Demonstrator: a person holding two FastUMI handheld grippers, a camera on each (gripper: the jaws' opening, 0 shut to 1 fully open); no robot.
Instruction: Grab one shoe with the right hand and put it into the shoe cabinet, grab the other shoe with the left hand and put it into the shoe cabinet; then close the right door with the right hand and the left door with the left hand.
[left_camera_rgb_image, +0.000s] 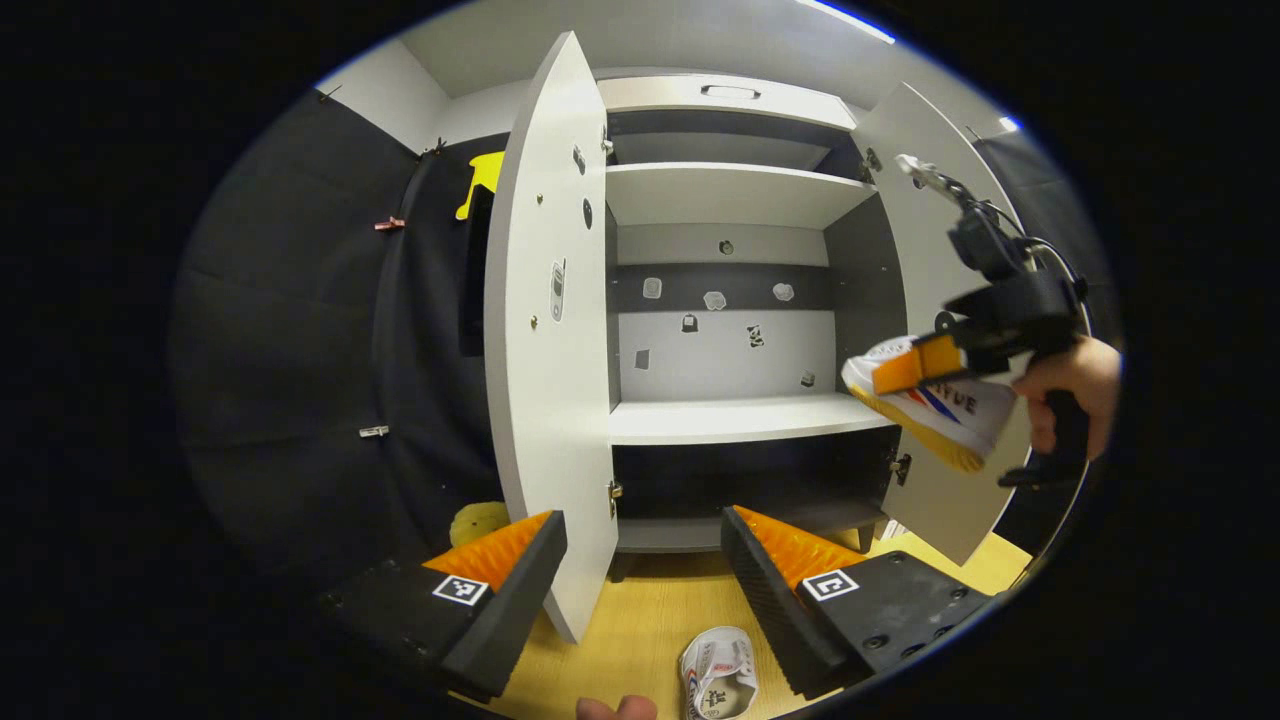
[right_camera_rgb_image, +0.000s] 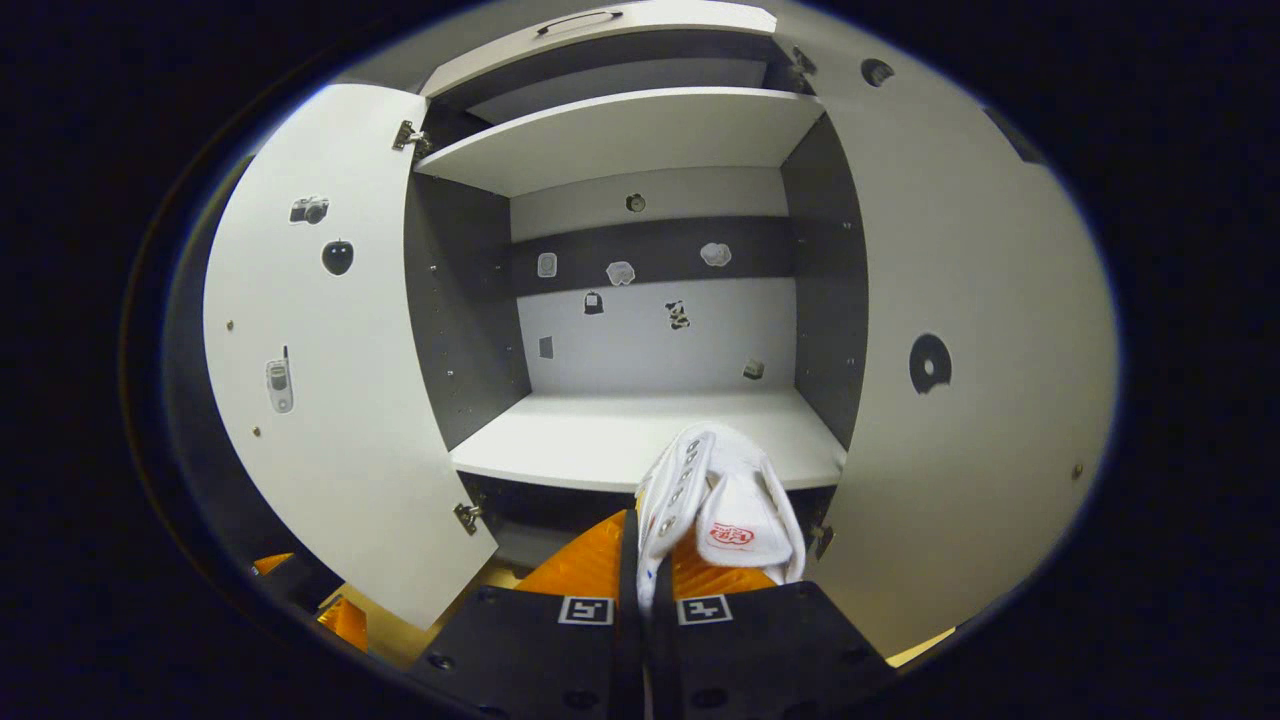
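Observation:
A white shoe cabinet (left_camera_rgb_image: 720, 420) stands ahead with both doors swung open. In the left gripper view my left gripper (left_camera_rgb_image: 642, 570) is open and holds nothing, low in front of the cabinet. A white shoe (left_camera_rgb_image: 718, 675) lies on the wooden floor just below it. Off to the right, a hand carries my right gripper (left_camera_rgb_image: 915, 365), shut on a second white shoe (left_camera_rgb_image: 950, 410) with a yellow sole, held in the air by the right door. In the right gripper view that held shoe (right_camera_rgb_image: 720, 500) sticks up between the shut fingers, in front of the middle shelf (right_camera_rgb_image: 620, 440).
The left door (left_camera_rgb_image: 550, 330) stands open just above my left finger. The right door (right_camera_rgb_image: 960, 380) stands open close to the held shoe. Another shelf (left_camera_rgb_image: 730, 190) sits higher up. Wooden floor (left_camera_rgb_image: 650, 620) lies before the cabinet.

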